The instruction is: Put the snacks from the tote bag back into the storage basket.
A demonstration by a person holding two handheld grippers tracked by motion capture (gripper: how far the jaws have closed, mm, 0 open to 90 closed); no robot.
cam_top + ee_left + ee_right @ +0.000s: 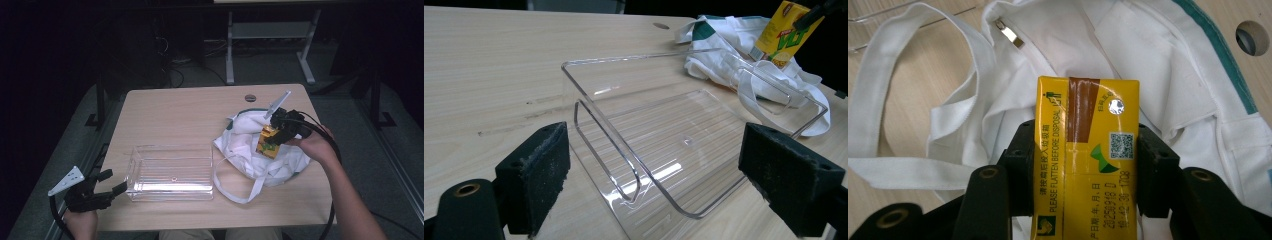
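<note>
A yellow drink carton (268, 141) (1085, 155) (782, 33) hangs above a white cloth bag (260, 145) (1148, 60) (724, 45) at the table's right side. My right gripper (272, 139) (1083, 160) is shut on the carton, one black jaw pressing each side. A clear plastic bin (170, 172) (674, 140) stands on the table at the front left, nothing in it. My left gripper (112, 182) (659, 175) is open just left of the bin's short wall, its pads (536, 175) wide apart with nothing between them.
The bag's white straps (235, 185) (923, 105) trail over the wood table (190, 115) toward the bin. A round cable hole (250, 98) (1252, 37) sits near the far edge. Desk legs and cables stand on the floor beyond.
</note>
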